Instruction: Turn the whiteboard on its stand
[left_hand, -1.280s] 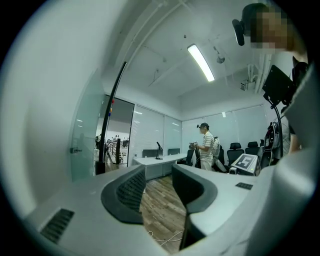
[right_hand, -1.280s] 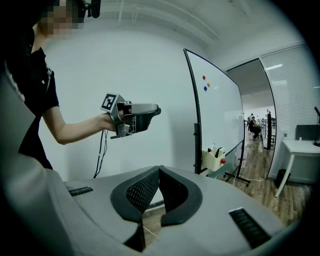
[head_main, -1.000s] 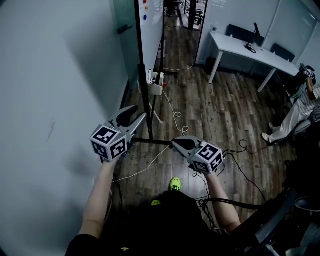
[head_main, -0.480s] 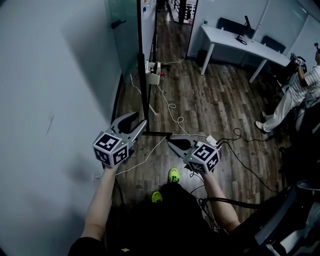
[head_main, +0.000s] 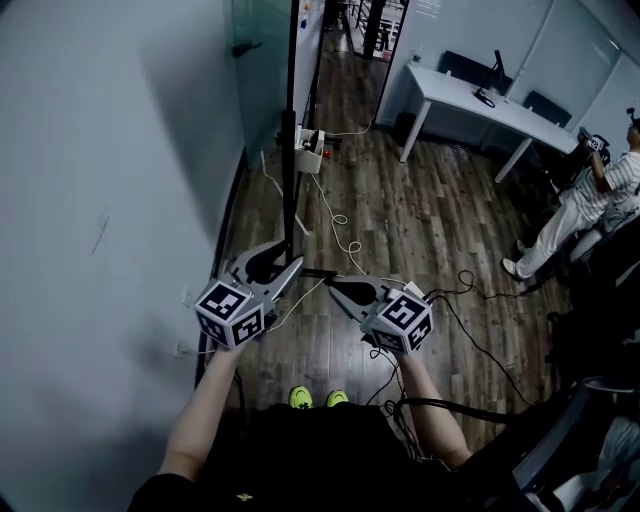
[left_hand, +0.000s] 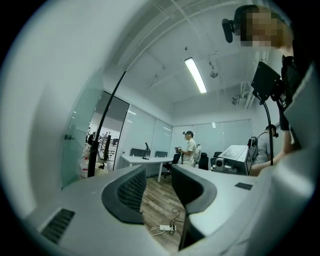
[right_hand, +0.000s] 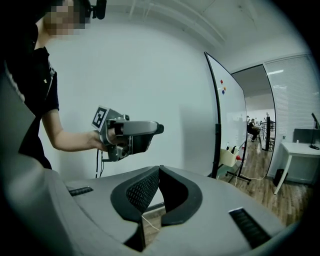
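1. See whiteboard (right_hand: 231, 110) upright on its stand (right_hand: 216, 150), at the floor's left edge beside the grey wall and glass partition. Shows edge-on in the head view and angled face-on in the right gripper view.
2. Read left tongs (left_hand: 159, 172) as wide open with nothing between the jaws. Place the black frame post off to their left, no contact.
3. Read right tongs (right_hand: 159, 169) as closed tip to tip, empty, clear of the board.
4. Can't settle progress. Fits either hands coming in to grab the frame or hands off after a turn. Have no reference for the wanted orientation.
5. Find no legible brand or writing. Note only square black-and-white patterns on the marker cubes (head_main: 230, 312), coloured magnets (right_hand: 221, 89) on the board face and a pen tray (right_hand: 229, 156) on the frame, any print too small to read.
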